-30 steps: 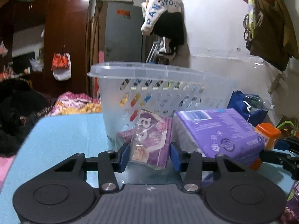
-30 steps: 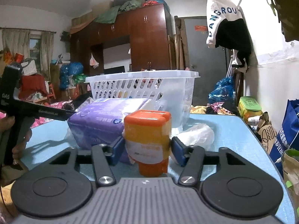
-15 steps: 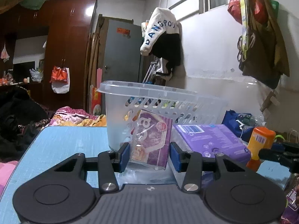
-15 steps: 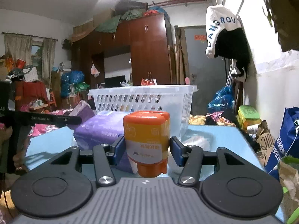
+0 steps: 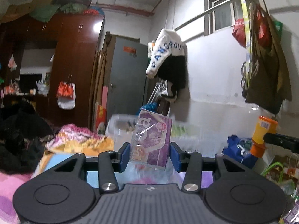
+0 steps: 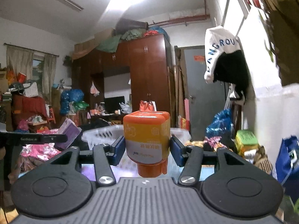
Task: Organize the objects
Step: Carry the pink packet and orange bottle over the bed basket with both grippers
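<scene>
Mid-task, by the look of it: two items lifted, neither yet dropped in. Left gripper (image 5: 149, 154) clamped on a purple plastic-wrapped rectangular pack (image 5: 152, 140), held above and in front of the white perforated plastic basket (image 5: 121, 128). Right gripper (image 6: 146, 152) closed around an inverted yellow bottle with orange cap (image 6: 147, 141), likewise raised just short of the basket's rim. Basket contents blurred, impossible to tell. Probably left: carrying both over the rim and releasing inside.
</scene>
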`<state>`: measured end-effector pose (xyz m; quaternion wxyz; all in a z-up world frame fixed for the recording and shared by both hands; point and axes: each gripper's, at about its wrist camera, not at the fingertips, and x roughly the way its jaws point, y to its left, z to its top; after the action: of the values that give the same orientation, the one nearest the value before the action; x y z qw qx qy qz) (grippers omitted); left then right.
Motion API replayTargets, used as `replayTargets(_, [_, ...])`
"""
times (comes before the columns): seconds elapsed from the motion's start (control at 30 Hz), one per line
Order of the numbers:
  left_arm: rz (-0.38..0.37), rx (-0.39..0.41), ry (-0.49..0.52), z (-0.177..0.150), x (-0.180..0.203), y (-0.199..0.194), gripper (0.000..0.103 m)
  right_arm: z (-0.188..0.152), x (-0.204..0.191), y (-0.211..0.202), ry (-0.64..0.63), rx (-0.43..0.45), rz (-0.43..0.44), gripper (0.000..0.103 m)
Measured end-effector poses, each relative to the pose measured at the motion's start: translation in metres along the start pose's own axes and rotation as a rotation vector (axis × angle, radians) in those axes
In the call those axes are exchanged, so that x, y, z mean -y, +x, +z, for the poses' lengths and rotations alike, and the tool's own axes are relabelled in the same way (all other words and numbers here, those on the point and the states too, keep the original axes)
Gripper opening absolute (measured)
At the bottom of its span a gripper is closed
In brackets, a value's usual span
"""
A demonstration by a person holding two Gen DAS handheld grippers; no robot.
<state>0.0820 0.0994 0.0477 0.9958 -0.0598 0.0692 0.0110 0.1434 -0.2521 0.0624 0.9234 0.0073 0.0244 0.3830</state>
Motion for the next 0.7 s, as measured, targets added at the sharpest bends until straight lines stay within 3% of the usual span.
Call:
replayTargets(0.13, [0.015,-0.020,0.019,0.039,0.002,0.025,0.049,0.029,-0.003,0.041,-0.015,-0.039,0.029,0.056])
replayTargets(0.27, [0.072,-0.129,0.031,0.065,0.002,0.073,0.049,0.037,-0.005,0.093,0.000,-0.136,0.033,0.056])
replayTargets(0.33, [0.126,-0.227,0.024,0.069,-0.002,0.105,0.049,0.031,-0.005,0.122,0.028,-0.221,0.037,0.056])
replayTargets(0.47, [0.154,-0.369,0.035,0.067,-0.003,0.144,0.049,0.016,-0.009,0.162,0.028,-0.375,0.033,0.056])
replayTargets(0.7, [0.170,-0.410,0.035,0.061,-0.005,0.158,0.049,0.005,-0.006,0.179,0.058,-0.449,0.031,0.056])
